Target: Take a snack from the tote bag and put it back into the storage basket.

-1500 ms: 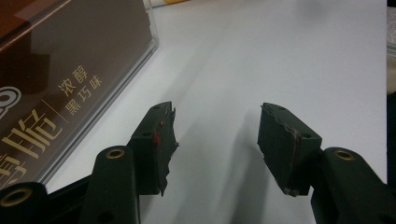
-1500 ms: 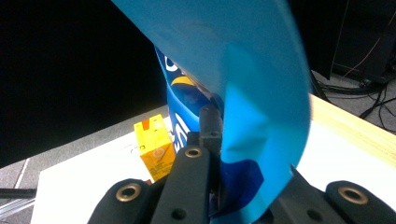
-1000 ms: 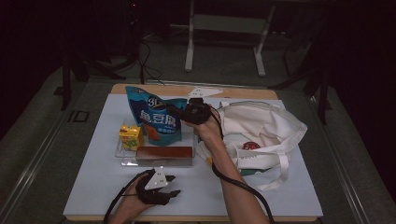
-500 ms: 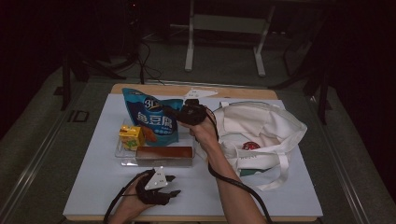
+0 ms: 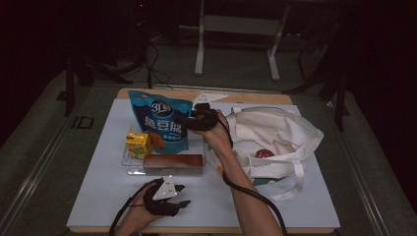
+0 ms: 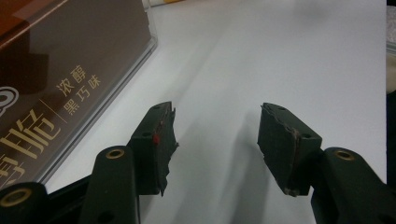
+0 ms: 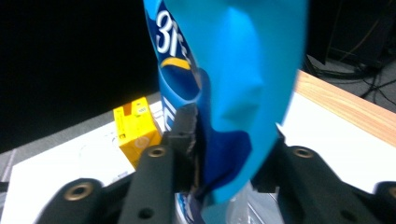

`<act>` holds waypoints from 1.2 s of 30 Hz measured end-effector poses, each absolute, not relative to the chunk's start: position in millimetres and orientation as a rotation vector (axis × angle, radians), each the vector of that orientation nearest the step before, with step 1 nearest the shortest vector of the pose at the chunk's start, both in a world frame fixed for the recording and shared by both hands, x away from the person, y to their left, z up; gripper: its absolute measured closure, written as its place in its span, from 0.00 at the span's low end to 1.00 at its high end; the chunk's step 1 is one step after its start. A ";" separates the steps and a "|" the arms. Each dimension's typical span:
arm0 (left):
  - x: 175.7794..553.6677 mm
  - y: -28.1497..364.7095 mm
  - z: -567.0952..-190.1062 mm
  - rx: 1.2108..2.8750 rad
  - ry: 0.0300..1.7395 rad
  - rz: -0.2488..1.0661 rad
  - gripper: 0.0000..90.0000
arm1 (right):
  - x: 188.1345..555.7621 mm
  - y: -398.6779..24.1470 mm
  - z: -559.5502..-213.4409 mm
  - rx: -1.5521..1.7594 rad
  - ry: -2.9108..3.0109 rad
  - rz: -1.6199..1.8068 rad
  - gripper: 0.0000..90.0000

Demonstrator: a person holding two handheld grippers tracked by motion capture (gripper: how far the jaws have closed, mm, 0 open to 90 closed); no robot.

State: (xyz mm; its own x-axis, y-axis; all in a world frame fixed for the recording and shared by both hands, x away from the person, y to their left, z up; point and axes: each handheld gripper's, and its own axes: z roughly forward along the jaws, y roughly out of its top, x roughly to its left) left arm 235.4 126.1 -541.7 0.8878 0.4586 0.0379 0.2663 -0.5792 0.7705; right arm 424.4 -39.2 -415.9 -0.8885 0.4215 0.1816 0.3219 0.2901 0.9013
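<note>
A white sheet covers most of the bench (image 5: pixel 98 196), with bare room along the near edge and the left side. The blue snack bag (image 5: pixel 160 120) is stood upright at the far left, just behind the yellow carton (image 5: pixel 138 144) and the brown box (image 5: pixel 173 163). The cloth bag (image 5: pixel 275 140) is spread over the right half. The bag's right edge lies between the jaws of the right hand-held gripper (image 7: pixel 224 140), which have just been opening and now stand loosely about it. The left hand-held gripper (image 6: pixel 215 135) is rested near the front edge, spread wide and empty, beside the brown box.
</note>
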 end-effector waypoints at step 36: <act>236.1 126.2 -541.8 2.222 0.523 0.292 0.51 | 414.4 -78.7 -370.6 0.603 2.557 1.428 0.56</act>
State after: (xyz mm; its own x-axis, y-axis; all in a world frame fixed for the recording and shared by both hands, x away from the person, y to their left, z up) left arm 236.1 126.2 -541.8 0.8871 0.4602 0.0352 0.2712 -0.5813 0.7672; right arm 414.4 -78.7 -370.6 -0.9078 0.4148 0.0624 0.2708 0.4659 0.8424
